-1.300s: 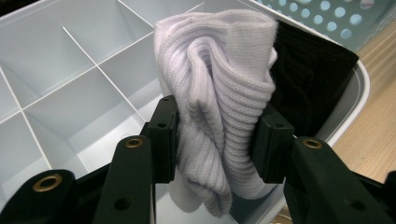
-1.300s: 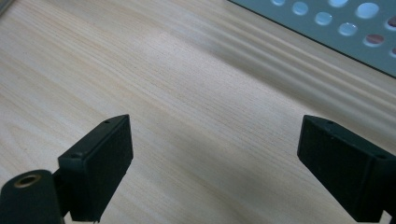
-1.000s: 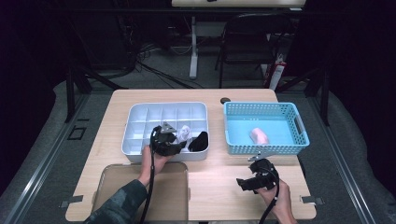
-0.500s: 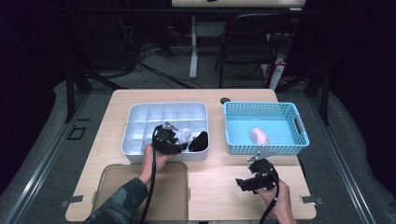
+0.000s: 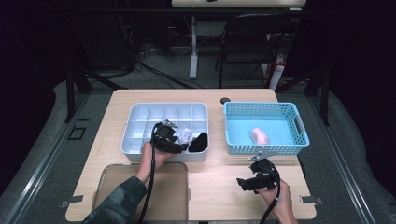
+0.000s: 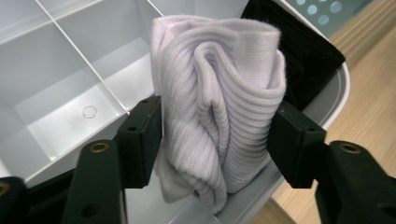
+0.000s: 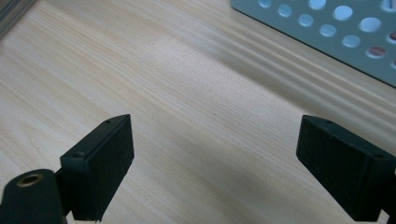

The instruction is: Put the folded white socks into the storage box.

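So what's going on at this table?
A person works two hand-held grippers. The left gripper, jaws just opening, has a rolled white sock between its pads in a compartment of the white divided tray, beside a black sock. The right gripper waits open over the table. A pink item lies in the blue basket.

This is looking like a lab or studio set up for recording. A light wooden table (image 5: 196, 186) is standing alone on grey floor mats (image 5: 56, 154), with darkness lying all around it. Behind the table, loose cables (image 5: 154, 65) are trailing across the floor past the metal legs of stands (image 5: 192, 51) and a dark chair (image 5: 243, 46). Another tabletop (image 5: 233, 3) is showing at the far edge. Marker plates (image 5: 70, 203) are sitting at the table's near corners.
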Demonstrator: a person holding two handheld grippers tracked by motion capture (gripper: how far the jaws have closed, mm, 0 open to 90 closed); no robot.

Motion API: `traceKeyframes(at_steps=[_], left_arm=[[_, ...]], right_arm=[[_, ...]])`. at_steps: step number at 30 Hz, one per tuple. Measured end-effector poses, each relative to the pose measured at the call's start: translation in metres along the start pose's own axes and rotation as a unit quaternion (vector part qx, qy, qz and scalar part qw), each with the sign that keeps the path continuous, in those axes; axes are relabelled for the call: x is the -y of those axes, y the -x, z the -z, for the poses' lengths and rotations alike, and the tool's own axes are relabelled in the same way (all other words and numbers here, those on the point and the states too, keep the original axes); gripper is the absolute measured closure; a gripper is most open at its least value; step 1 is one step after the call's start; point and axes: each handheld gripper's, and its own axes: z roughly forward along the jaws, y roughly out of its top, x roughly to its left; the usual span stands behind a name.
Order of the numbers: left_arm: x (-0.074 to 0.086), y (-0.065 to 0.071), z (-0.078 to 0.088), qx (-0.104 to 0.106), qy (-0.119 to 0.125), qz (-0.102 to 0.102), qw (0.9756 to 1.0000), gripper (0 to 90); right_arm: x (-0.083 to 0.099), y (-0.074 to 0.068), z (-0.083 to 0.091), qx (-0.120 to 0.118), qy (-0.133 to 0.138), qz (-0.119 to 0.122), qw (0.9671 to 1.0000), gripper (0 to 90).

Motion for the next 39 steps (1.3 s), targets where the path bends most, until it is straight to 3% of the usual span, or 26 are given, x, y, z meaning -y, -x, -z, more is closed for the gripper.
traceKeyframes(at_steps=[10,15,19,21,26,32,35,39], left_arm=[[-0.016,0.003,0.017,0.002,0.009,-0.008,0.9999,29.4],[-0.023,-0.002,0.011,0.012,-0.015,-0.012,0.9997,28.7],[-0.022,-0.010,0.002,0.035,-0.041,-0.004,0.9985,36.6],[-0.018,-0.013,-0.001,0.049,-0.044,0.001,0.9978,46.6],[-0.014,-0.014,-0.007,0.055,-0.056,-0.003,0.9969,60.7],[-0.011,-0.015,-0.018,0.054,-0.078,0.001,0.9955,64.5],[-0.008,-0.019,-0.023,0.064,-0.083,0.015,0.9944,64.6],[-0.010,-0.016,-0.020,0.053,-0.083,0.006,0.9951,62.5]], right_arm=[[0.000,0.000,-0.001,-0.004,0.001,-0.003,1.0000,10.7],[0.000,-0.001,-0.002,-0.006,0.001,-0.005,1.0000,10.8],[0.000,0.000,-0.003,-0.005,-0.008,-0.002,1.0000,11.3],[0.001,0.000,-0.003,-0.007,-0.008,-0.003,0.9999,11.5],[0.000,0.000,-0.004,-0.009,-0.008,-0.002,0.9999,12.2],[0.000,-0.001,-0.005,-0.011,-0.007,-0.001,0.9999,12.3],[0.000,-0.001,-0.004,-0.007,-0.010,0.001,0.9999,12.3],[0.000,0.000,-0.004,-0.008,-0.008,-0.001,0.9999,12.3]])
